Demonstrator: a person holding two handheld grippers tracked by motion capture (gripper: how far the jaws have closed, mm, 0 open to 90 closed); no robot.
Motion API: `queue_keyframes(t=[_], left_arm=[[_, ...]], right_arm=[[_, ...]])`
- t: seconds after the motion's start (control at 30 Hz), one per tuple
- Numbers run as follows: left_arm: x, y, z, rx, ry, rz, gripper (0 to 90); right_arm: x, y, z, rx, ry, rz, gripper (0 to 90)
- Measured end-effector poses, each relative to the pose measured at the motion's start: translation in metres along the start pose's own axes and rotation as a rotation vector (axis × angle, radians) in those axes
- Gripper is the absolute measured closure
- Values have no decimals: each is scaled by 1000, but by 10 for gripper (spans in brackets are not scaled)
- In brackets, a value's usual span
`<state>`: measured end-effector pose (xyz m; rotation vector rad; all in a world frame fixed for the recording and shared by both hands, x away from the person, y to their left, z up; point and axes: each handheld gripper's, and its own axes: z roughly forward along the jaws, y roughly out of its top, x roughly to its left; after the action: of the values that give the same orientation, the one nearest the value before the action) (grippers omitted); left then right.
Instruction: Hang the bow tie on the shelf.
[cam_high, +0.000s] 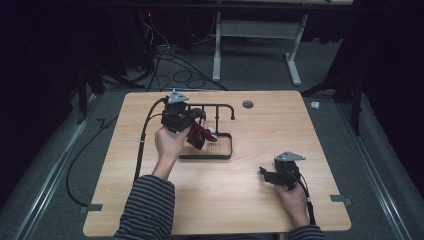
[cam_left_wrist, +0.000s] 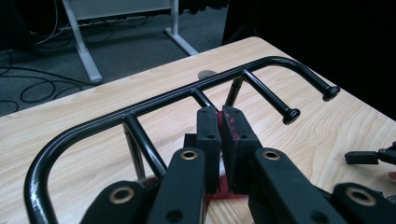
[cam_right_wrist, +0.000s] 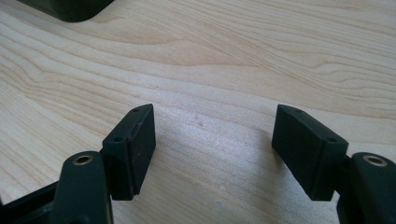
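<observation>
Cloth (cam_high: 198, 134), dark red, hangs over the rack (cam_high: 216, 111) and its tray (cam_high: 226, 152), mid-table, well clear of every table (cam_high: 240, 200) edge. Left gripper (cam_high: 192, 117) is clamped on it beside the rack. Right gripper (cam_high: 267, 176), jaws wide apart, rests over bare wood well apart from the rack.

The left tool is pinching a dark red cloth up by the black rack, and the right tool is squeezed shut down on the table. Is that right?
Not quite. The right tool is open: the right gripper view shows its jaws wide apart over bare table. The rest holds: the left tool is pinching the dark red cloth by the black rack.
</observation>
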<state>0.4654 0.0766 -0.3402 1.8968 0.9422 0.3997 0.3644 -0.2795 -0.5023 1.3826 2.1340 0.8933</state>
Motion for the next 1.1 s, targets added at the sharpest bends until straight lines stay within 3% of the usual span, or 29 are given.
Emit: queue_keyframes(t=[0.2,0.7,0.97,1.1], left_arm=[[1,-5,-10,-17,-14,-11,801],[0,-18,-39,-30,-15,8,691],[7,-31,-50,-40,-12,-28,670],[7,-37,-55,-44,-1,-23,665]], right_arm=[[0,0,0,-2,2,-1,316],[0,0,0,-2,2,-2,316],[0,0,0,-2,2,-2,315],[0,0,0,-2,2,-1,315]])
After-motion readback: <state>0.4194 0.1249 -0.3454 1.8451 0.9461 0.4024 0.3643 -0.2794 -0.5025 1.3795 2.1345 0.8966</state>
